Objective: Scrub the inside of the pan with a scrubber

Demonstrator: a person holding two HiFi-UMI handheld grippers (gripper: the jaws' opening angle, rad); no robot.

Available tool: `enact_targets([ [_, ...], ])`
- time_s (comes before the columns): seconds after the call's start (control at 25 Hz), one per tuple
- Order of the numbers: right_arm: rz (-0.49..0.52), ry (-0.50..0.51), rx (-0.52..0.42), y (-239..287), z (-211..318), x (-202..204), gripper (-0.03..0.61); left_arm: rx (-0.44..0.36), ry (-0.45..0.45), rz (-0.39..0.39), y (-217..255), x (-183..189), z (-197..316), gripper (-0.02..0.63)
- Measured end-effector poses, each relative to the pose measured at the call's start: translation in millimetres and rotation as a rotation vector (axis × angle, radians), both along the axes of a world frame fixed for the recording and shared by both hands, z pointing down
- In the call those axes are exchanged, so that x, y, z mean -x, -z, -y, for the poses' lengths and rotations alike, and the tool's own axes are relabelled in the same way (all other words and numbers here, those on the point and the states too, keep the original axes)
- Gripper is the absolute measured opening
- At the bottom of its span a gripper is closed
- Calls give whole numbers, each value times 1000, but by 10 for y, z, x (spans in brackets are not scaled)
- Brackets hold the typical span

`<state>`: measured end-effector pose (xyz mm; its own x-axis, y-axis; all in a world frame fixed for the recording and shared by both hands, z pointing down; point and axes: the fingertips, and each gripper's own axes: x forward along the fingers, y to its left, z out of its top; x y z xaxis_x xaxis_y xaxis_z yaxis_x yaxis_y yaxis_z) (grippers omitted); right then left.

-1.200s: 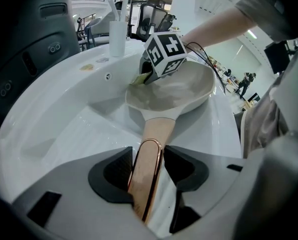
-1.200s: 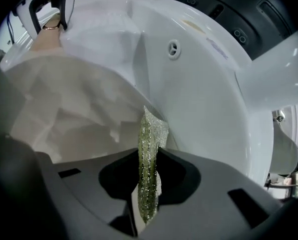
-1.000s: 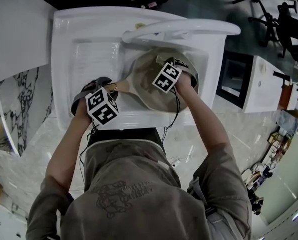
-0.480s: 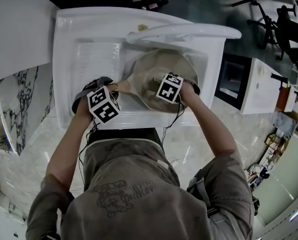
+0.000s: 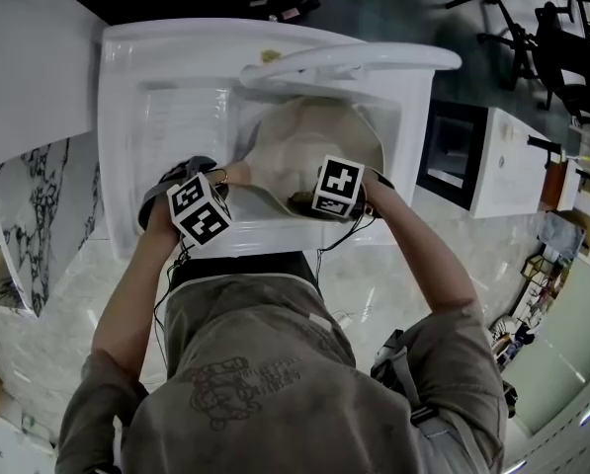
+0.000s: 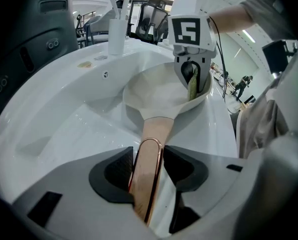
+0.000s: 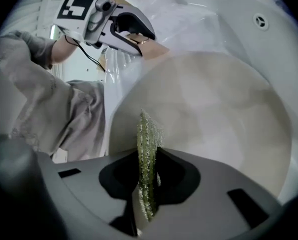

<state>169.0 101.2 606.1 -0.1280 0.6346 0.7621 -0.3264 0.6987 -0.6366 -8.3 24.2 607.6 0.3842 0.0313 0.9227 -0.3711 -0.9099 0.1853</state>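
From the head view, the marker cube (image 5: 339, 188) hides the scrubber (image 7: 146, 139). The right gripper (image 7: 148, 166) grasps the scrubber, which protrudes past its fingertips over the pan (image 7: 203, 109). The left gripper (image 6: 149, 159) is clenched on the handle (image 6: 156, 129), whose end is hidden between the fingers. The right gripper has shifted from the pan's centre to its near rim.

Cream pan (image 5: 304, 136) lies in white sink (image 5: 176, 67), tan handle (image 6: 151, 149) pointing left. Thin green scrubber (image 7: 147, 169) stands edge-on, seemingly over its near rim.

Glossy white sink (image 5: 181, 117), matt cream pan (image 7: 213, 109) — coarse, glittery green scrubber (image 7: 146, 154).
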Motion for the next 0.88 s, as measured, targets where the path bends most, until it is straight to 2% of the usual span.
enact_targets([
  [0.28,101,-73,176,516,15,50,71,-12,4,-3,0,9,-9,199],
  [0.36,153,-80,149,622,156,68,71,-16,5,-6,3,8,-10,199],
  [0.44,226,-63,12,670,444,134,71,-18,7,-8,4,5,-6,199],
  [0.56,348,50,-278,697,888,316,69,-22,12,-3,-2,1,-6,199],
  [0.64,366,193,-495,603,1139,377,69,-20,14,-4,-8,1,-11,199],
  [0.76,316,479,-810,310,1483,327,69,-7,12,-13,-10,-1,-18,199],
  [0.88,285,739,-975,-37,1668,238,71,-10,14,-9,-4,13,-5,199],
])
